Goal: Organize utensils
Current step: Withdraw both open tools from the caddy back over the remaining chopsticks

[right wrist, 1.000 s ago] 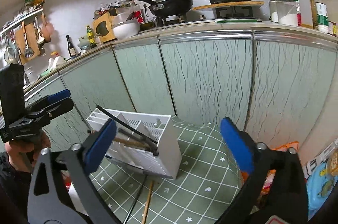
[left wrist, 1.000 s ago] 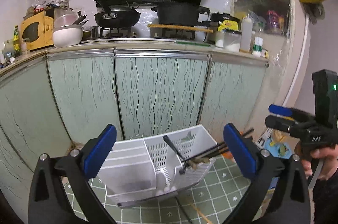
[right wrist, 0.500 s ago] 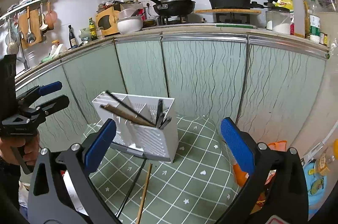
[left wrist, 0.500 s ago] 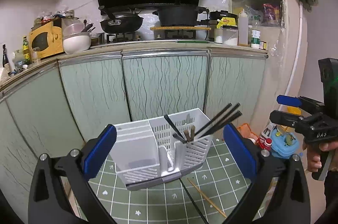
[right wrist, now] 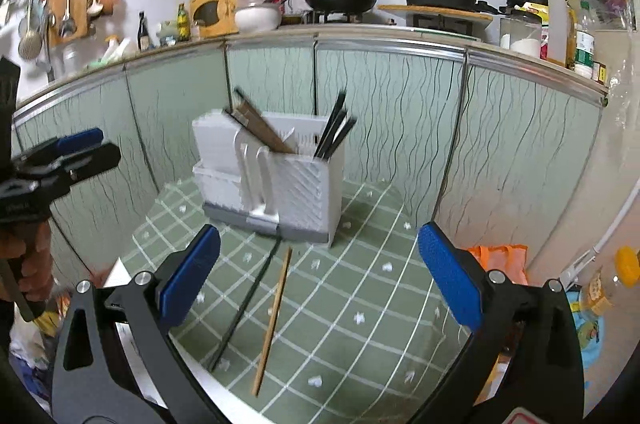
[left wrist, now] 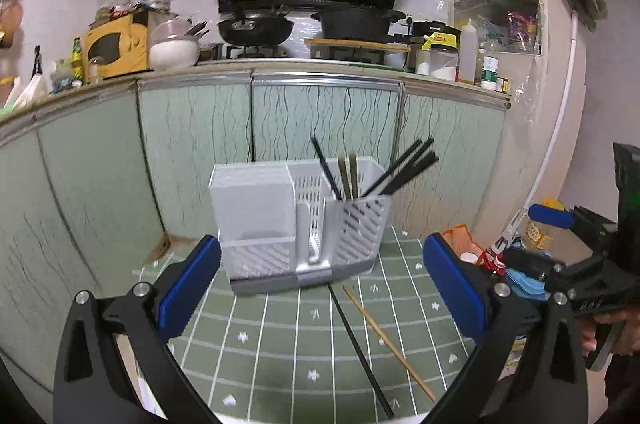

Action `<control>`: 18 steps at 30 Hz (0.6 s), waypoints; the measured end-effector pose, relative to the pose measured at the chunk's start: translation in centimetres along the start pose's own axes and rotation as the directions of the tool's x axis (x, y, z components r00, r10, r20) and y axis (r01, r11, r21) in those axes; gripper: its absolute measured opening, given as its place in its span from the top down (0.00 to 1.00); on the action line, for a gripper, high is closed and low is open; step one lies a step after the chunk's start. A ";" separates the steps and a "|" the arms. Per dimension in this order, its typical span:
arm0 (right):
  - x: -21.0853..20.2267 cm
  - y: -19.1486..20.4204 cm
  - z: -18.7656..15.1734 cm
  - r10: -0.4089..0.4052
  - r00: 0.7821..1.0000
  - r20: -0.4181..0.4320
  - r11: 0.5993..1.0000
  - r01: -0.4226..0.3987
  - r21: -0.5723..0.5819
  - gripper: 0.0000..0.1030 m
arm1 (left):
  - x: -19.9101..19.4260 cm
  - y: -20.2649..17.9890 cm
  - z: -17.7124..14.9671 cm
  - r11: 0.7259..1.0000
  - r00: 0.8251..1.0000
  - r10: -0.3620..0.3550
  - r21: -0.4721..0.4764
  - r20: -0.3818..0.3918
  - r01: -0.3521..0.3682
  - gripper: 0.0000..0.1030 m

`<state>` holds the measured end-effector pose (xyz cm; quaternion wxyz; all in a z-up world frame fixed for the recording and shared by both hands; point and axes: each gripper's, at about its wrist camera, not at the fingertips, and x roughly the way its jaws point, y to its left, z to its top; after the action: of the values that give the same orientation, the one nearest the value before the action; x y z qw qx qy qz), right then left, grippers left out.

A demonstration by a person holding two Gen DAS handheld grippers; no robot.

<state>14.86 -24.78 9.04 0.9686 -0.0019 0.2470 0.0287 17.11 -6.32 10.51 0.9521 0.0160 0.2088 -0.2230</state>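
A white utensil caddy (left wrist: 280, 220) (right wrist: 296, 188) stands upright on a green checked cloth (left wrist: 264, 364) (right wrist: 360, 304). Black and brown chopsticks lean out of its right compartment (left wrist: 404, 170) (right wrist: 334, 136). In front of the caddy, a loose black chopstick (left wrist: 360, 344) (right wrist: 244, 308) and a wooden chopstick (left wrist: 388, 340) (right wrist: 274, 320) lie on the cloth. My left gripper (left wrist: 322, 288) is open and holds nothing, short of the caddy. My right gripper (right wrist: 320, 276) is also open and holds nothing, with both loose sticks between and below its fingers. Each wrist view shows the other gripper at its edge (left wrist: 560, 236) (right wrist: 68, 156).
Pale green cabinet doors (left wrist: 192, 152) run behind the caddy under a counter holding pans (left wrist: 256, 28), a bowl and bottles. An orange bag (right wrist: 496, 256) and bottles (left wrist: 540, 232) sit low at the right. A person's hand (left wrist: 616, 332) grips the right handle.
Both cameras have pulled back and tipped down. The caddy now sits higher in both views and stands upright, and more of the two loose chopsticks shows. Both grippers stayed open.
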 end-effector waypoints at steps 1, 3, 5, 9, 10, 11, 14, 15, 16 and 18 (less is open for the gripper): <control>-0.1 0.4 -0.8 -0.005 1.000 -0.007 1.000 0.005 -0.009 0.08 | -0.1 -0.1 -0.6 1.000 1.000 0.002 -0.002 -0.007 -0.002 0.04; -0.1 0.8 -2.0 -0.013 1.000 -0.015 1.000 0.013 -0.015 0.08 | -0.3 -0.2 -2.1 1.000 1.000 0.005 0.002 -0.019 -0.005 0.04; 0.0 1.4 -3.4 -0.013 0.999 -0.035 1.000 0.012 -0.024 0.08 | -0.2 -0.5 -3.3 1.000 0.999 0.013 0.014 -0.036 -0.012 0.04; 0.5 1.9 -6.1 -0.009 0.998 -0.070 1.000 0.008 -0.019 0.08 | 0.5 -0.9 -6.2 1.000 0.996 0.014 0.029 -0.085 -0.011 0.04; 0.7 1.9 -6.7 -0.007 0.997 -0.078 1.000 0.005 -0.015 0.08 | 0.7 -1.0 -6.7 0.999 0.996 0.014 0.033 -0.094 -0.011 0.04; 0.8 2.1 -7.4 -0.005 0.996 -0.087 1.000 0.004 -0.013 0.09 | 0.8 -1.1 -7.2 0.999 0.995 0.014 0.035 -0.100 -0.011 0.04; 1.4 2.5 -9.1 -0.002 0.993 -0.114 1.000 0.000 -0.018 0.12 | 1.3 -1.0 -8.9 1.000 0.991 0.007 0.027 -0.130 -0.004 0.04; 1.6 2.6 -9.6 -0.003 0.992 -0.122 1.000 0.000 -0.020 0.13 | 1.5 -0.9 -9.5 1.000 0.990 0.008 0.026 -0.143 -0.004 0.04; 1.8 2.8 -10.2 0.000 0.991 -0.135 1.000 -0.003 -0.022 0.15 | 1.6 -0.9 -10.0 1.000 0.989 0.009 0.027 -0.150 -0.005 0.04; 2.2 2.9 -11.1 0.007 0.989 -0.149 1.000 -0.009 -0.017 0.18 | 1.7 -0.9 -10.8 1.000 0.987 0.011 0.029 -0.159 -0.007 0.04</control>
<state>11.32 -21.93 -1.69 0.9472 -0.0118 0.3185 0.0345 13.84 -6.50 0.01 0.9331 0.0483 0.2808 -0.2196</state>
